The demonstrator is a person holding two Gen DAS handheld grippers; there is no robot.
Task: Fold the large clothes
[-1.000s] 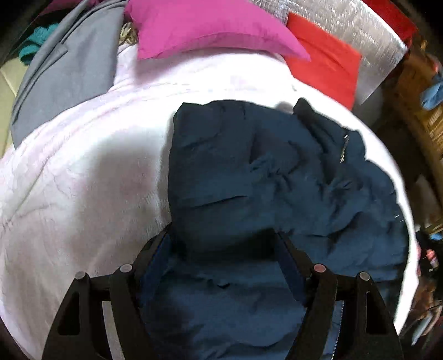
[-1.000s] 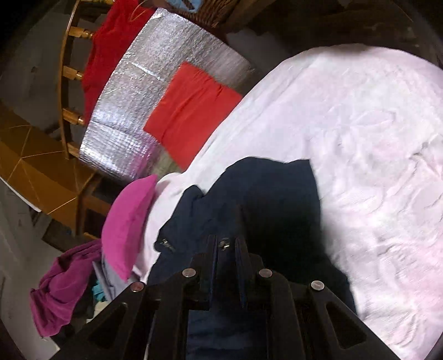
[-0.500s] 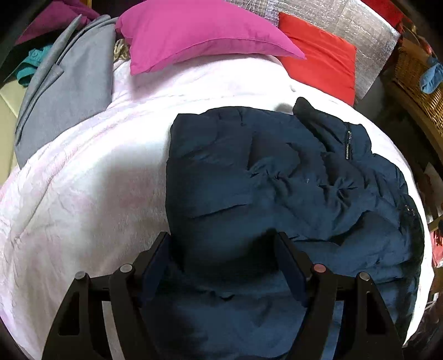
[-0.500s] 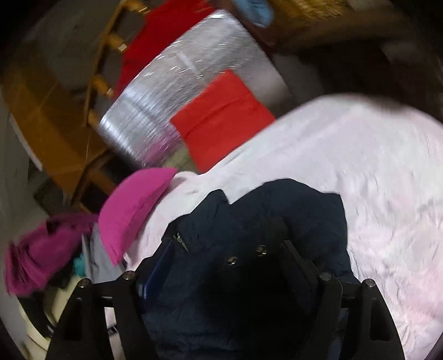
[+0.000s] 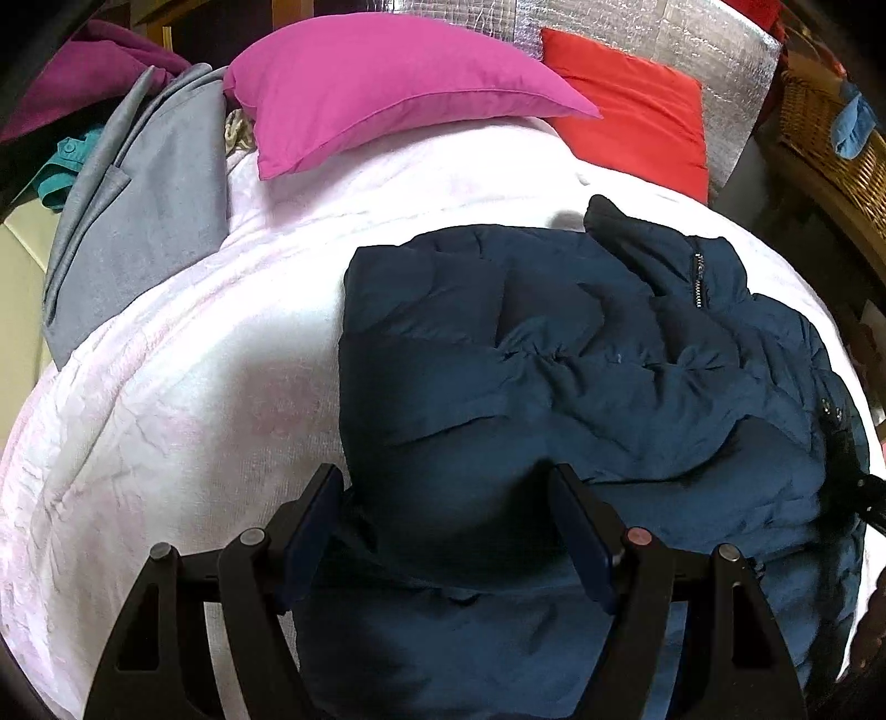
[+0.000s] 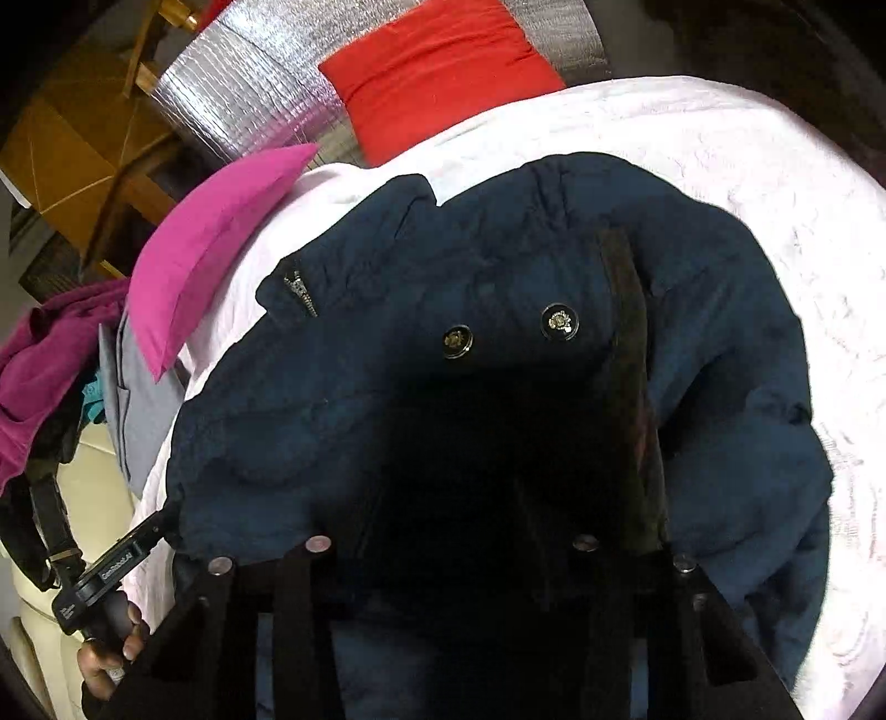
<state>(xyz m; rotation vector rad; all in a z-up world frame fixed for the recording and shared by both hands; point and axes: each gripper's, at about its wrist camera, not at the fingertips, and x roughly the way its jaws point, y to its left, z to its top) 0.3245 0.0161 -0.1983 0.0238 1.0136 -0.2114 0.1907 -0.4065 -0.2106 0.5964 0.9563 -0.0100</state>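
Jacket (image 5: pixel 581 376) – matt quilted cloth; blanket (image 5: pixel 166 415) – fuzzy; basket (image 5: pixel 830 144) – wicker

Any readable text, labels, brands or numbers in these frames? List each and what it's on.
"GenRobot.AI": white print on the black handheld device, lower left of the right wrist view.
Smaller print lower on it: too small to read.
Jacket buttons: embossed emblem, no legible text.
Nothing else readable.

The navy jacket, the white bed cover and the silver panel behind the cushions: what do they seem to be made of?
Navy jacket: probably padded synthetic shell, nylon or polyester; puffy stitched sections, faint sheen, metal zipper.
White bed cover: seemingly soft plush or crinkled fabric, matte; the fine creased texture suggests it, but the fibre is unclear.
Silver panel: looks like reflective foil sheet, shiny, with a fine grid pattern.
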